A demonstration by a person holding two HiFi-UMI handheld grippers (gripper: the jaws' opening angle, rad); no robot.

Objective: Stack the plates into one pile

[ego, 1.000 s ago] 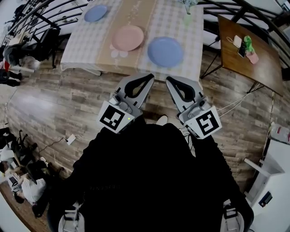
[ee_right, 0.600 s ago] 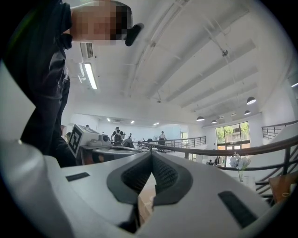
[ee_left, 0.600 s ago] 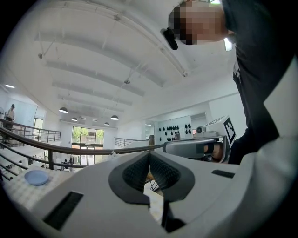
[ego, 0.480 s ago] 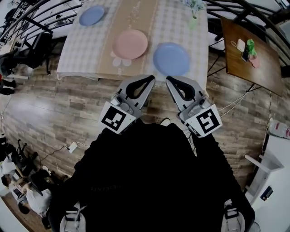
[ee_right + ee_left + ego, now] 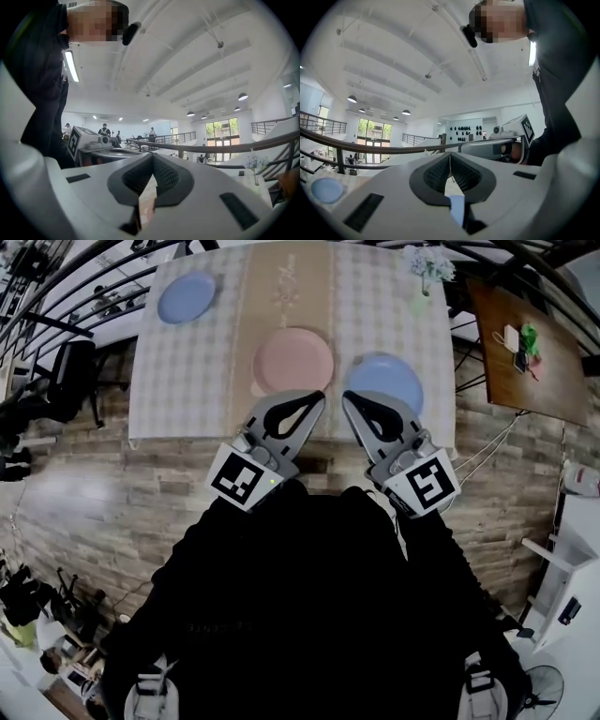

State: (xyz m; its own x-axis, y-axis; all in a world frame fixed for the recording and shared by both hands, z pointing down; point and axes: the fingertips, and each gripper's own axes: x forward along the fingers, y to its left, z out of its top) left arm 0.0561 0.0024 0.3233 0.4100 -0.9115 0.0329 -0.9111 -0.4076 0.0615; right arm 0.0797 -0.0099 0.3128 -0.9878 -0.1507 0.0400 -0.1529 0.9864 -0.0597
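Head view looks down over the person's dark sleeves (image 5: 309, 596) to both tools, held level and side by side at the near edge of the table (image 5: 187, 381), above the wood-plank floor (image 5: 112, 484). The left gripper (image 5: 317, 397) has its jaws pressed together with nothing between them; the left gripper view shows the ribbed pads meeting in one line. The right gripper (image 5: 349, 397) is likewise closed and empty, its pads meeting at the tip in the right gripper view. Just past the tips, on the near half of the table, lie two of the plates: the pink plate (image 5: 293, 360) at the table's middle, on the beige runner (image 5: 281, 287), and the nearer blue plate (image 5: 384, 381) just beside it toward the table's right edge. The two are close but apart, and neither tool is seen touching one. The farther blue plate (image 5: 186, 298) lies alone at the table's far left corner, well apart from the other two, so nothing is piled yet. At the table's far right corner stands a small vase (image 5: 424, 268) of pale flowers, and off the table's right side is a wooden side table (image 5: 553, 381).
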